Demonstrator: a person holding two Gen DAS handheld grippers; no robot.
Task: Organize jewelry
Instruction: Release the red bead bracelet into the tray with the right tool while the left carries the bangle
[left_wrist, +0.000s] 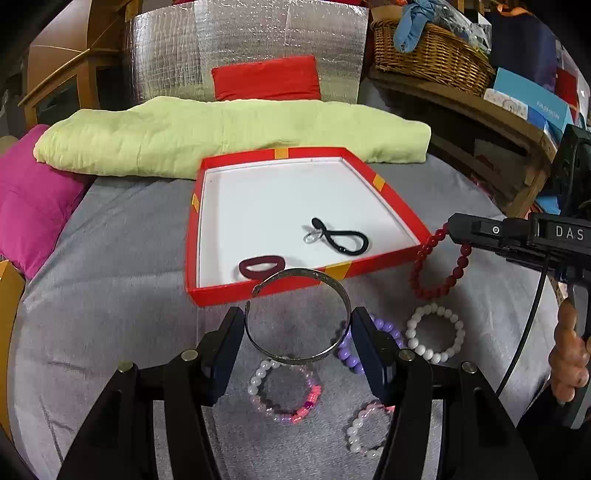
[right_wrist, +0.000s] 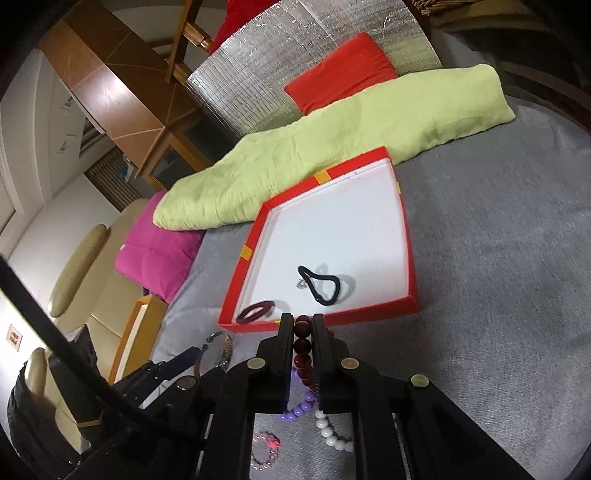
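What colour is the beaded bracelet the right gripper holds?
Dark red bracelet, clearest in the left wrist view.

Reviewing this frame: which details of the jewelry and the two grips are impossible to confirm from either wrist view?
- Pale pink bracelet: left wrist view, partly behind the left gripper finger.
- Purple bracelet: half covered by the same finger.
- Silver bangle: whether both pads press it is unclear.
- Red bead bracelet: right wrist view, lower loop hidden behind the right gripper.
- Clear charm: too small to identify.

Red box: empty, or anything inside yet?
Not empty. The red box holds a black hair tie and a dark red hair tie on its white floor.
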